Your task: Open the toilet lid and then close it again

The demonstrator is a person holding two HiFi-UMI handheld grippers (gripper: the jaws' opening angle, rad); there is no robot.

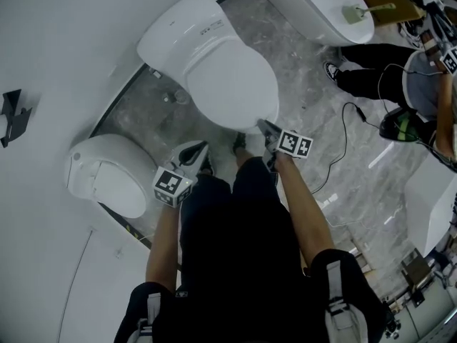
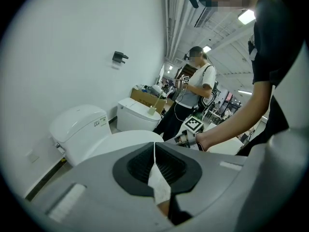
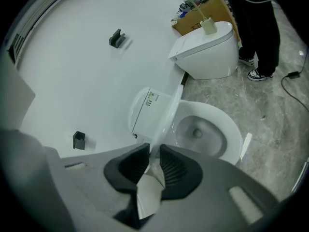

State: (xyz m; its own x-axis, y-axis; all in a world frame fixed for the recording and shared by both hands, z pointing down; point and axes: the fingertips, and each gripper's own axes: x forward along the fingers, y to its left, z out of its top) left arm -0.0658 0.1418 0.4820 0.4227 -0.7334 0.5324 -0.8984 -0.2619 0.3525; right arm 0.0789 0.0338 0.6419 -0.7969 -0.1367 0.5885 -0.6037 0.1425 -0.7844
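- The toilet lid is partly raised. Its hinge end sits at the tank and its front edge is up off the seat, so the right gripper view looks into the open bowl.
- The toilet stands on the grey marbled floor, at the floor's edge along the white wall.
- The right gripper is at the front rim of the lid. Its fingers stand narrowly apart and are clamped on that rim, and the white edge runs down through the gap between the pads.
- The left gripper hangs just beside the lid's front left, apart from it. Its jaws are pressed together with nothing between them.
- A second toilet with its lid down stands to the left along the same wall.
- A third toilet stands further along at the top.
- A black bracket is fixed to the wall.
- At the floor's right edge a person in dark trousers stands near a black cable that trails across the tiles.
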